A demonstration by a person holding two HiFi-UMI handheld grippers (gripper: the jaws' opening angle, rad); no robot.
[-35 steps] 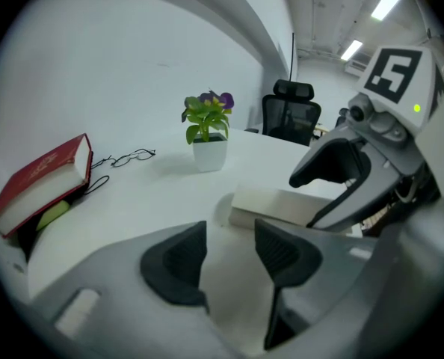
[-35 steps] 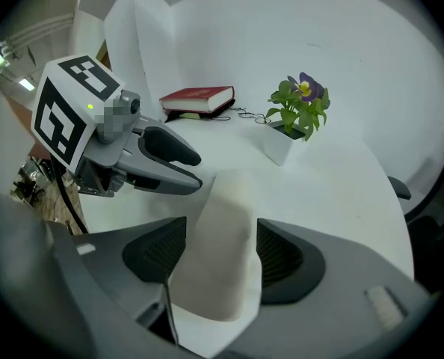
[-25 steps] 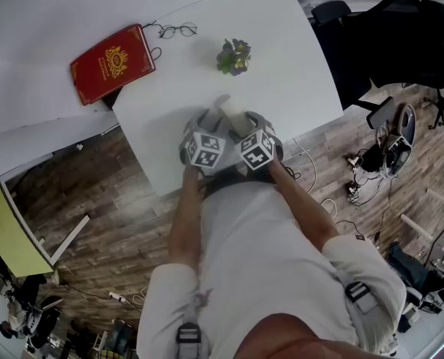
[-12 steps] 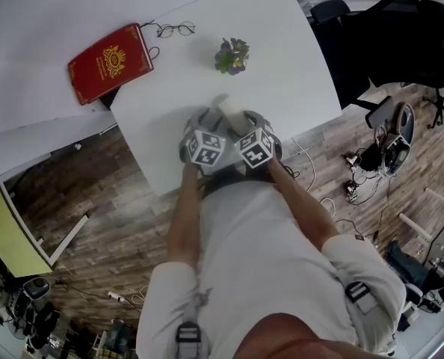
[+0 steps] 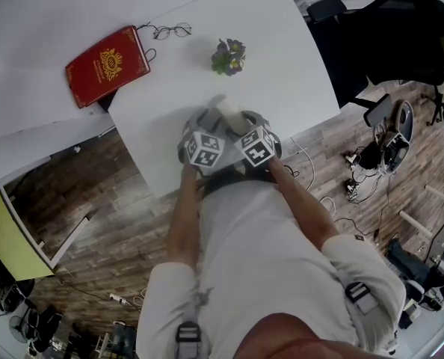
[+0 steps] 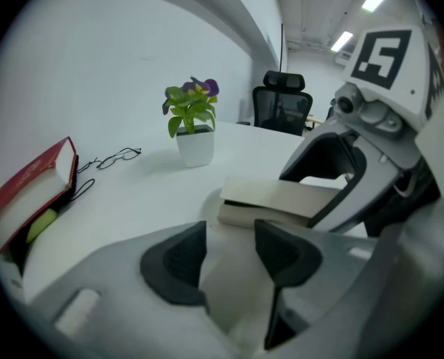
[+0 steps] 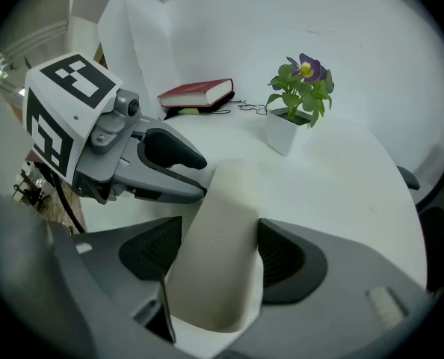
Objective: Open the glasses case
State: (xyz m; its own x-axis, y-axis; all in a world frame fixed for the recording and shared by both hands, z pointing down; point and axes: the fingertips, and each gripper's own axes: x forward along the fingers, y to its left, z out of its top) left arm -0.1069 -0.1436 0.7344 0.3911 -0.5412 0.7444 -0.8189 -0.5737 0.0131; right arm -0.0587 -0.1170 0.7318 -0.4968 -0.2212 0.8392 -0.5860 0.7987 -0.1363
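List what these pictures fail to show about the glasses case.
- Right gripper view: the right gripper, shut on the glasses case, cuts off the case's near end.
- Left gripper view: the pale surface between the fingers of the left gripper may be case or table; the right gripper hides the case's right end.
- Head view: the grippers cover all but the case's far end.
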